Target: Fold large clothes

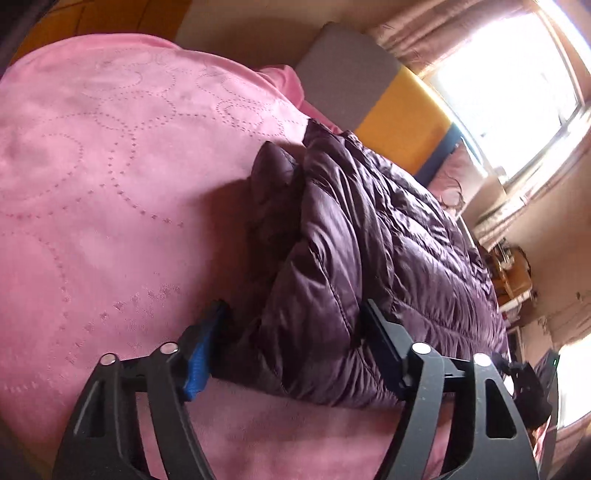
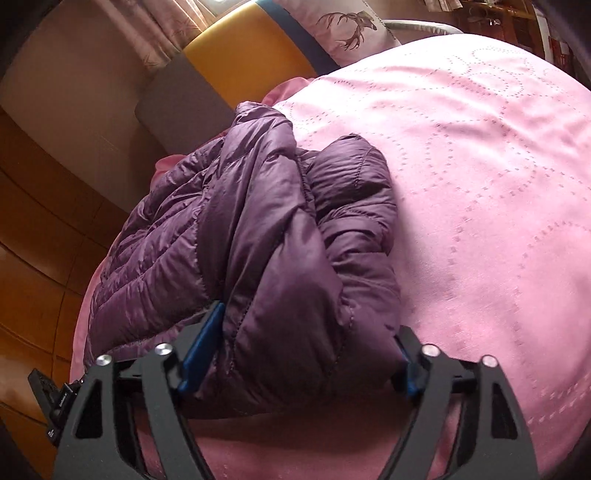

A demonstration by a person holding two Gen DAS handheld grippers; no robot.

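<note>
A dark purple quilted down jacket (image 1: 373, 236) lies folded in a thick bundle on a pink bedspread (image 1: 110, 184). My left gripper (image 1: 295, 321) is wide open, and the near folded edge of the jacket sits between its two fingers. In the right wrist view the jacket (image 2: 258, 229) lies on the same bedspread (image 2: 480, 184). My right gripper (image 2: 314, 332) is also wide open, with the jacket's puffy near end bulging between its fingers. Neither gripper pinches the fabric.
A grey and yellow headboard (image 1: 369, 92) stands at the far end of the bed, with a deer-print pillow (image 2: 343, 33) beside it. A bright curtained window (image 1: 509, 81) is at the right. Wooden floor (image 2: 37, 221) lies beyond the bed's left edge.
</note>
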